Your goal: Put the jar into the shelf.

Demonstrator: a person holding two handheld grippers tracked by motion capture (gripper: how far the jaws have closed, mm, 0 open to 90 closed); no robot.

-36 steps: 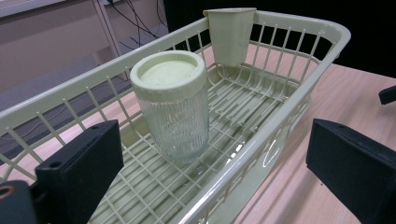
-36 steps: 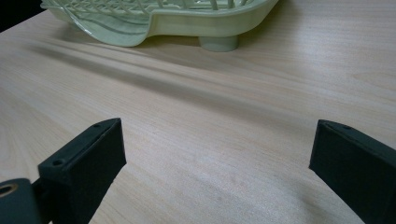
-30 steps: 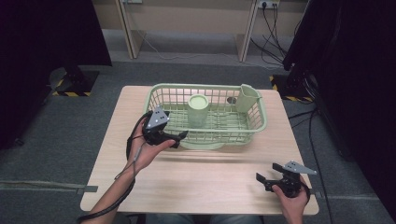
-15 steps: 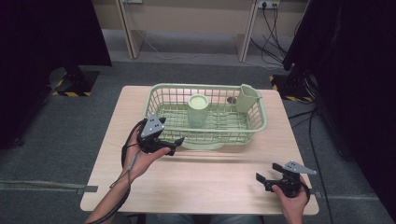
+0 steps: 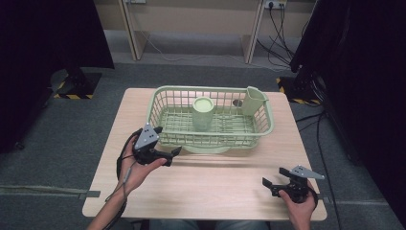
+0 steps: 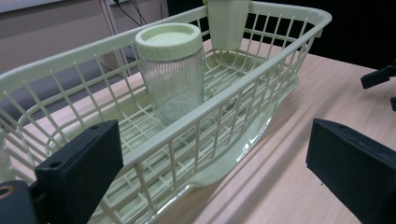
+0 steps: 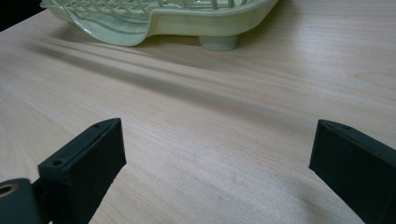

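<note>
Both tongs agape, jar (image 6: 172,70) behind basket (image 6: 243,88) mesh

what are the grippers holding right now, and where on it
Nothing is held. The left gripper is open beside the basket, apart from the jar; the right gripper is open over bare table.

Left gripper (image 5: 173,156): held in the left hand (image 5: 136,165), forearm entering from the bottom left edge of the high view. Fingers (image 6: 81,170) spread wide apart, nothing between them, pointing to the right. Grey plate on top.

Right gripper (image 5: 268,185): held in the right hand (image 5: 299,203) low at the bottom right. Fingers (image 7: 86,161) spread wide apart, empty, pointing left.
</note>
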